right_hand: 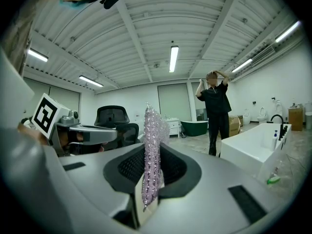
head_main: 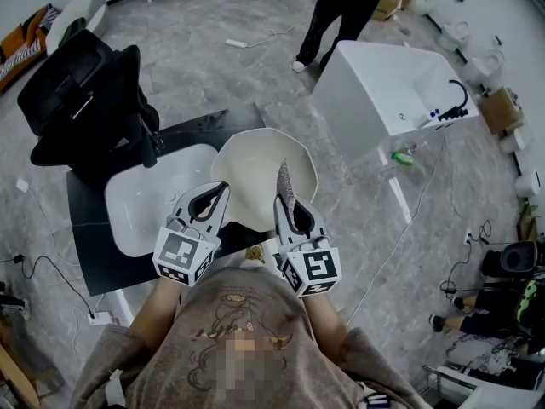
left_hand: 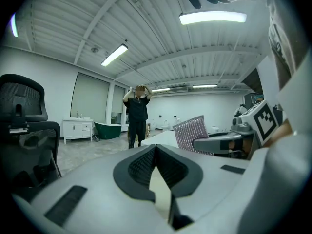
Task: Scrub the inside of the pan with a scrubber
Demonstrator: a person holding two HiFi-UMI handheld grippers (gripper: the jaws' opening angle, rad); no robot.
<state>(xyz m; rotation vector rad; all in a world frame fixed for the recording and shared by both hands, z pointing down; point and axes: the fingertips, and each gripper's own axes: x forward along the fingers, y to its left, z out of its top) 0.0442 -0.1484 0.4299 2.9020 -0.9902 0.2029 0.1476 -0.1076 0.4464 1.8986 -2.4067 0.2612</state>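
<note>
A white, deep round pan (head_main: 260, 173) rests on the black table (head_main: 89, 245) just ahead of both grippers. My right gripper (head_main: 287, 201) is shut on a glittery silver scrubber (head_main: 285, 181), which stands up edge-on from its jaws over the pan's near rim. The right gripper view shows the scrubber (right_hand: 152, 145) pinched between the dark pads (right_hand: 173, 167). My left gripper (head_main: 223, 187) hovers beside it at the pan's near left rim. In the left gripper view its jaws (left_hand: 155, 147) meet with nothing between them, and the scrubber (left_hand: 190, 130) shows to the right.
A white sink basin (head_main: 153, 194) lies in the table left of the pan. A black office chair (head_main: 85, 92) stands at the far left. A white bathtub-like unit (head_main: 392, 92) is at the right, and a person in black (head_main: 341, 7) stands beyond. Cables run across the floor.
</note>
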